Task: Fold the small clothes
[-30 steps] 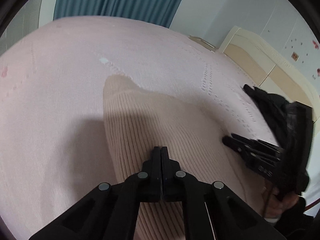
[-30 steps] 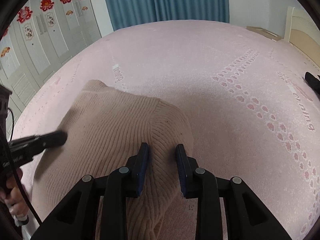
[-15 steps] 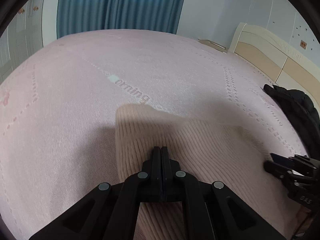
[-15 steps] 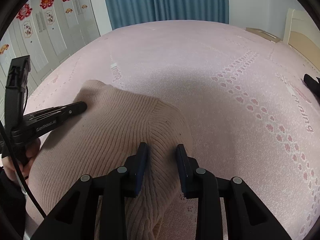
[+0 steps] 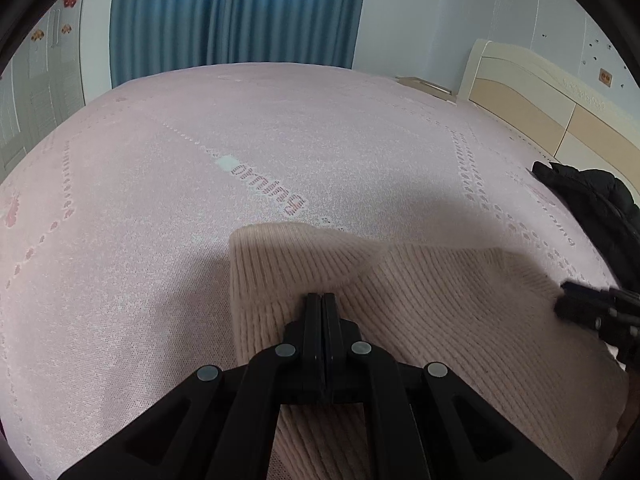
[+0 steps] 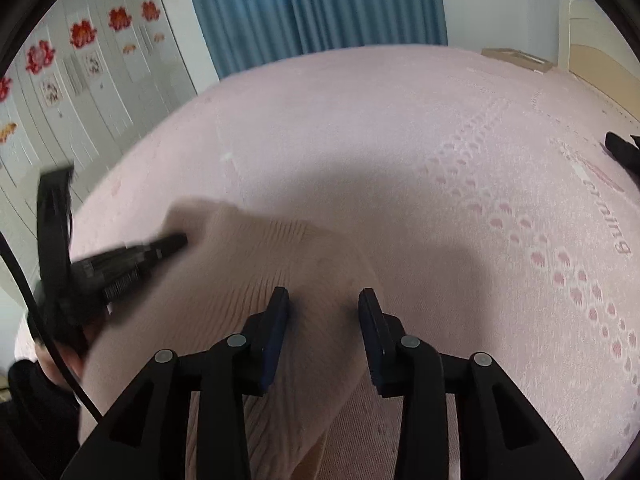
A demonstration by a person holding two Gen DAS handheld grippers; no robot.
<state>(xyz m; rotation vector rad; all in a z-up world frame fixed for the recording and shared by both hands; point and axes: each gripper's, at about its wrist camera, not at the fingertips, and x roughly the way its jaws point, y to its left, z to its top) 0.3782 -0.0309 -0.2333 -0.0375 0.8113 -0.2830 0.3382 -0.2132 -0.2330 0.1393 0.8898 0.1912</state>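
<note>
Beige ribbed knit sweater lies on a pink bedspread with woven paw-print rows and lettering, near the front edge of the bed, partly bunched with a fold ridge running across it. Left gripper, black two-finger tool, has its jaws pressed fully together with their tips on the sweater's knit; whether fabric is pinched between them cannot be told. From the right wrist view the same left gripper comes in from the left, blurred, its tip touching the sweater close to its far left corner, a hand behind it. Right gripper, black with blue pads, has just been opening: jaws now part way apart, sweater fabric between them, pads not clearly pressing on it. In the left wrist view the right gripper's tip sits at the sweater's right edge. Black garment piled at the bed's right side, well apart from the sweater. Blue curtain behind the bed, cream headboard at right, wardrobe doors with red flower stickers at left.
</note>
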